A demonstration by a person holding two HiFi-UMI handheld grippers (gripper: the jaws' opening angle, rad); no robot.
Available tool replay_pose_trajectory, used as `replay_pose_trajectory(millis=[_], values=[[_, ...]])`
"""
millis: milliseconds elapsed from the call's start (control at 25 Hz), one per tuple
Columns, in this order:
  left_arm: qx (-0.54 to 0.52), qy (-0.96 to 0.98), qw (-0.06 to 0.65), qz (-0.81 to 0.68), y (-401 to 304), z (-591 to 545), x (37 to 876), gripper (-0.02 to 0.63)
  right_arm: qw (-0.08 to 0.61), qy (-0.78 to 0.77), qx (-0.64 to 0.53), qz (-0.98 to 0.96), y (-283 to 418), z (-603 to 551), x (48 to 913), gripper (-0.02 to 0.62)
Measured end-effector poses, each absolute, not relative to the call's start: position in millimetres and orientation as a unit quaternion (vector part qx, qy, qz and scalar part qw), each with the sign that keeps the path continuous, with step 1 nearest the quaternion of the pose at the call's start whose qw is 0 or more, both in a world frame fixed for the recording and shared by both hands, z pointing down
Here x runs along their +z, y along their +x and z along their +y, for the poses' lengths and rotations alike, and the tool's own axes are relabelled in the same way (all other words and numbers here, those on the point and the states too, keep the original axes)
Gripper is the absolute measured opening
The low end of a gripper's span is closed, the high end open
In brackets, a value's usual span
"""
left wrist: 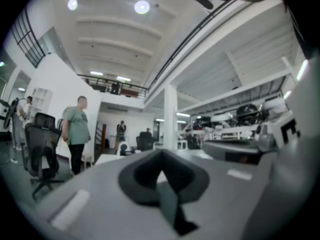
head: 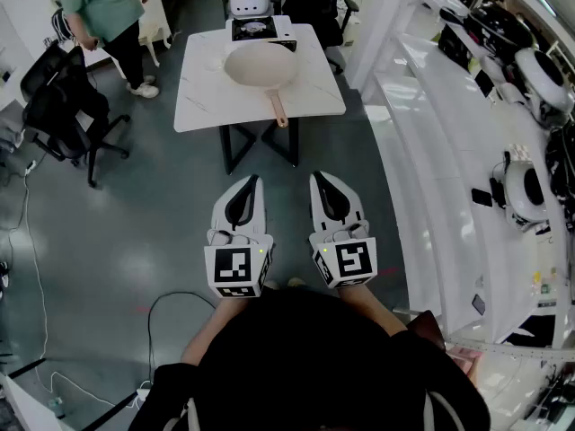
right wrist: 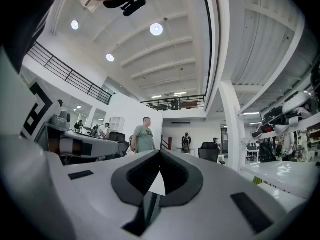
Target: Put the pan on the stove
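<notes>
**Pan on tabletop, short of the stove; both jaws closed and empty**

Item 1. The pan [head: 260, 65]: round, shallow and cream-coloured, with a matt interior. A slim tan handle [head: 278, 110] is pointed toward the near edge. The pan is set flat on the tabletop [head: 202, 97], just in front of the stove [head: 254, 30] and not on it.

Item 2. The stove: a small square unit with a black top and a pale casing, placed at the far edge of the tabletop.

Item 3. The tabletop: a white rectangular slab with faint marble veining, carried on dark legs above a grey floor.

Item 4. The left gripper [head: 254, 180]: a smooth white shell with black ridged pads, tapered to a point. Its jaws are seen pressed together with nothing between them. A cube [head: 238, 270] with square black-and-white markers is carried at its rear.

Item 5. The right gripper [head: 316, 178]: of the same make, with its jaws likewise closed on nothing. It is held beside the left gripper, well apart from the pan.

Item 6. A black wheeled office chair [head: 63, 115] is noted at the left, with a person [head: 103, 7] in a green shirt near it.
</notes>
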State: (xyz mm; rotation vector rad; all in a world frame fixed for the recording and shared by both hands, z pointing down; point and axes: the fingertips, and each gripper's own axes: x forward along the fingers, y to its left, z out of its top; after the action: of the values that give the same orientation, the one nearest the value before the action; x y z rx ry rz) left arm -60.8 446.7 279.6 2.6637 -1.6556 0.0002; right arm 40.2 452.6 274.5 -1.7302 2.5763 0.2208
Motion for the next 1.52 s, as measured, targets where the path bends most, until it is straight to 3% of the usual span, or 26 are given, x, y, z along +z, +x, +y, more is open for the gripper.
replay_pose_trajectory(millis=[640,1080,1520], values=[[-0.003,0.858,0.017,-0.513,-69,432,293,0.006,0.020,-0.560,0.052,0.827,31,441,288,0.023],[-0.001,0.857,0.008,-0.515,-59,362,306,0.008,0.025,-0.545,0.052,0.836,39,368,303,0.025],[0.022,0.857,0.047,-0.513,-44,239,326,0.104,-0.002,-0.530,0.021,0.848,52,242,323,0.041]])
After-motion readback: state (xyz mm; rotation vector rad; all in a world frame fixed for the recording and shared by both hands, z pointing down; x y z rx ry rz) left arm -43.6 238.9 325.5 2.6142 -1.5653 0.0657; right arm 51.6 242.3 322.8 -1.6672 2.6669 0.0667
